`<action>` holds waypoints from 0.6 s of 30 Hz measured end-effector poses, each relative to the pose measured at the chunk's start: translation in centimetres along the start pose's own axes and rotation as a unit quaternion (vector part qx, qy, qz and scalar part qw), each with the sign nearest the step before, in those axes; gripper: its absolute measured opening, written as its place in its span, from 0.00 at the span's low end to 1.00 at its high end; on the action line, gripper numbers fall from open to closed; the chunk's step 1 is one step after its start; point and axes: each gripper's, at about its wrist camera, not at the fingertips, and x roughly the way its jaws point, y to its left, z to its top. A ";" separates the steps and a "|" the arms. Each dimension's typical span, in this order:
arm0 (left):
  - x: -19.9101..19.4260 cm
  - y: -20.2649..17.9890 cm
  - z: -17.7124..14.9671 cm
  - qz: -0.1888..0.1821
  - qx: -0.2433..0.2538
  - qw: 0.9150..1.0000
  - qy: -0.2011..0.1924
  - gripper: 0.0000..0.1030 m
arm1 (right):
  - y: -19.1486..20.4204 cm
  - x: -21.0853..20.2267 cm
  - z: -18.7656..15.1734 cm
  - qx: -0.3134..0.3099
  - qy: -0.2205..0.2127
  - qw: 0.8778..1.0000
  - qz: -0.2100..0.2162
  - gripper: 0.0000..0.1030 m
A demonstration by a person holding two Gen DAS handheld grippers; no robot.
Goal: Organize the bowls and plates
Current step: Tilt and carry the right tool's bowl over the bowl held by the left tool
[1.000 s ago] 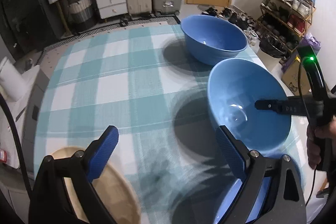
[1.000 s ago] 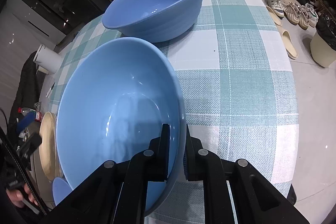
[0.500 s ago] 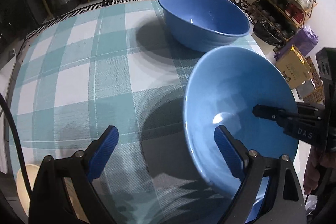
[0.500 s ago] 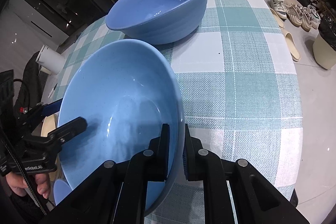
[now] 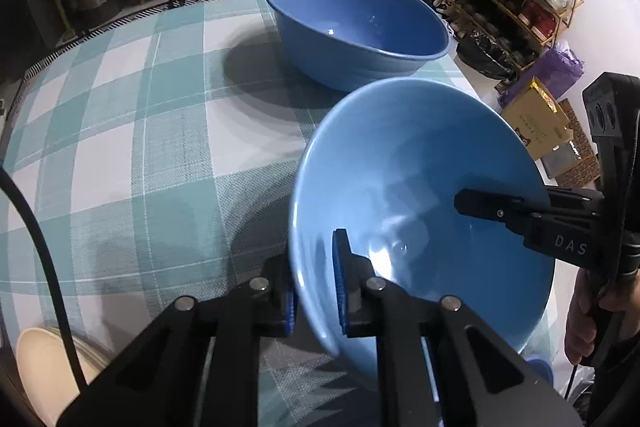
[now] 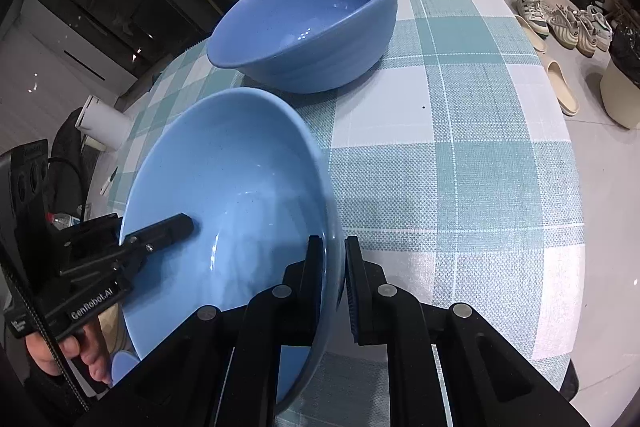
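Light bowl (image 5: 420, 195) tilted, off checked cloth (image 5: 132, 131), pinched at opposite rims: left gripper (image 5: 314, 291) closing on rim, right gripper (image 6: 334, 275) clamped on it. Dark bowl (image 5: 356, 27) at 12 o'clock, on cloth.

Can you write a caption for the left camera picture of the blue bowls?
Both grippers, left and right, clamp the tilted light blue bowl beside the big blue bowl.
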 end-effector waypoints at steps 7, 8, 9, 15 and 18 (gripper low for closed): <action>-0.6 -0.3 0.8 0.003 0.012 1.000 -0.005 0.11 | -0.5 -0.6 0.5 0.022 -0.009 1.000 0.014 0.09; -0.5 -0.2 1.0 0.002 0.010 1.000 -0.002 0.10 | -0.5 -0.7 0.5 0.024 -0.010 1.000 0.013 0.09; -0.5 -0.1 1.1 0.001 0.008 1.000 -0.001 0.10 | -0.5 -0.7 0.6 0.025 -0.009 1.000 0.012 0.09; 0.2 0.6 0.9 0.002 0.002 1.000 0.007 0.10 | -0.2 -0.7 0.8 0.020 -0.006 1.000 0.006 0.09; 0.5 1.0 0.6 -0.002 0.000 1.000 0.009 0.11 | -0.1 -0.6 0.6 0.016 0.001 1.000 0.007 0.09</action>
